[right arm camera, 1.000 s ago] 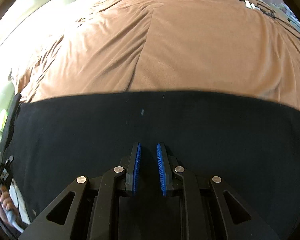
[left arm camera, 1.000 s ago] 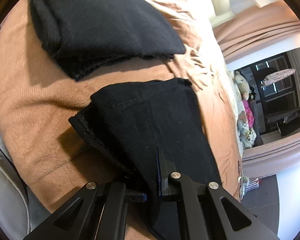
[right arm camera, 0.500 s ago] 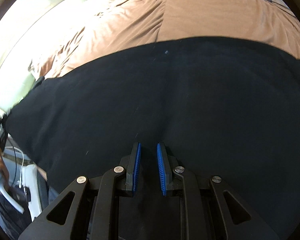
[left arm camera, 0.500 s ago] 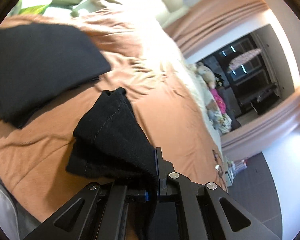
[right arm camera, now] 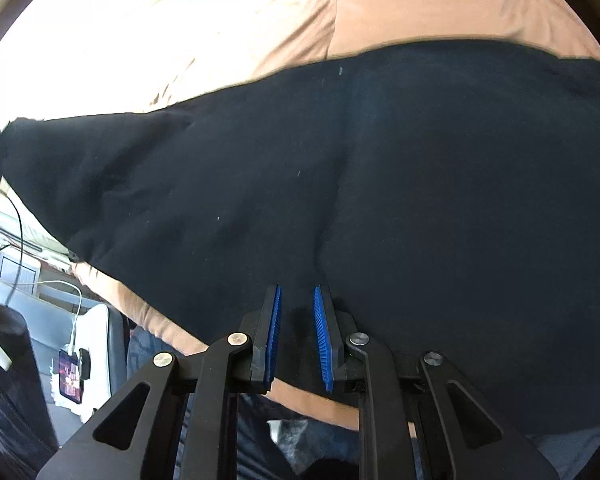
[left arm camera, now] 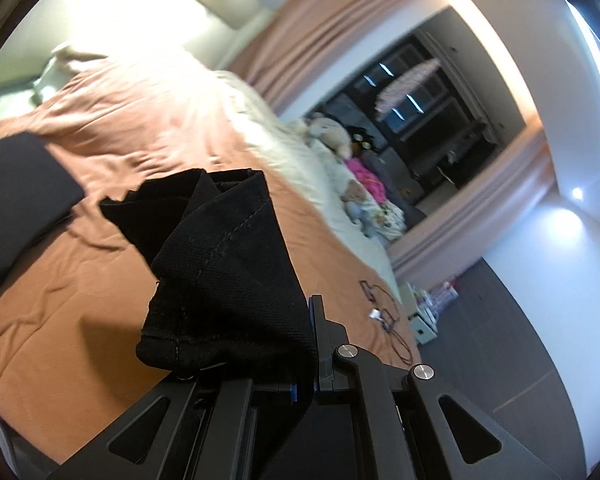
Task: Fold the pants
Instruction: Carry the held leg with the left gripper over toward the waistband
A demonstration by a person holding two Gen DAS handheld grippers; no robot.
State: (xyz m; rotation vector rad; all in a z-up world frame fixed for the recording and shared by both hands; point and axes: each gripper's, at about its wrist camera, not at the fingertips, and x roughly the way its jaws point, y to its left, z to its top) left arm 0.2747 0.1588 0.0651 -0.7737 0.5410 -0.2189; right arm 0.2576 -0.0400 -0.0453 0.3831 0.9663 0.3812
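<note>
We've got the left gripper [left arm camera: 306, 344] clamped on a bunched hem of the black pants [left arm camera: 224, 264], the rest draping soft and floppy ahead of the right gripper [right arm camera: 296, 334], whose slightly parted jaws straddle the near edge, so we'd grab seams.

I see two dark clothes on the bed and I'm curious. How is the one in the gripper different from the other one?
The black pants are bunched up and lifted, pinched in the left gripper. The folded garment lies flat on the brown bedspread, with nothing touching it. Both are dark cloth.
</note>
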